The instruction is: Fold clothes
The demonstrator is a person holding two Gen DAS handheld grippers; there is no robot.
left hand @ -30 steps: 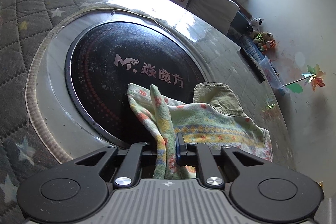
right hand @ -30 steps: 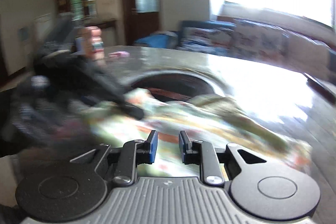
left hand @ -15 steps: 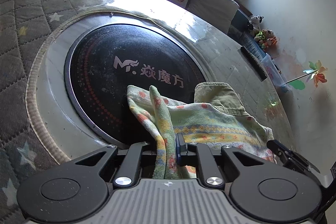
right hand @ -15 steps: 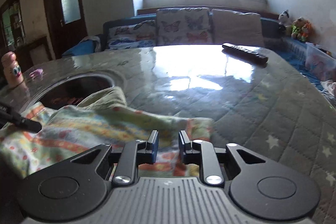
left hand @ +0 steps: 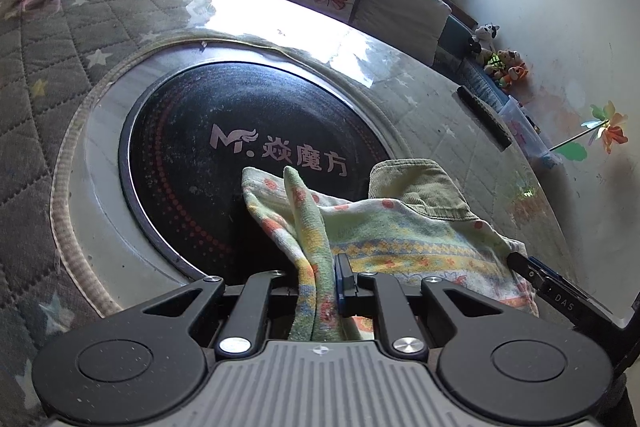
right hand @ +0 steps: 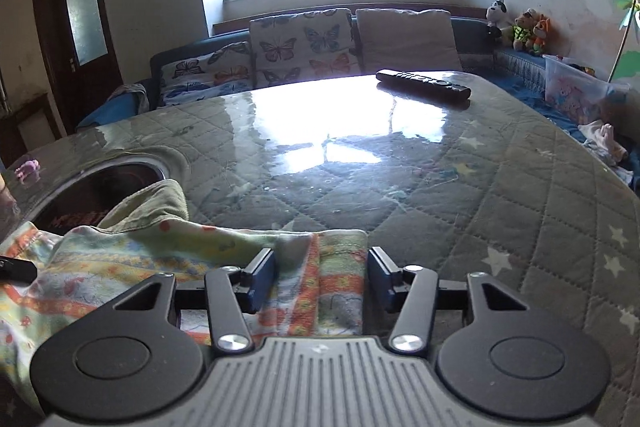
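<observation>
A patterned garment [left hand: 404,239] lies on the table [right hand: 440,179], partly over its dark round hob [left hand: 224,163]. The left gripper [left hand: 320,285] pinches one bunched edge; the right gripper [right hand: 322,279], jaws spread wide, straddles the opposite edge.

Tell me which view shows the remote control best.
The right wrist view: the remote control lies whole and unobstructed at the far edge of the table, buttons visible. The left wrist view shows it only as a thin dark bar, foreshortened, without detail.
</observation>
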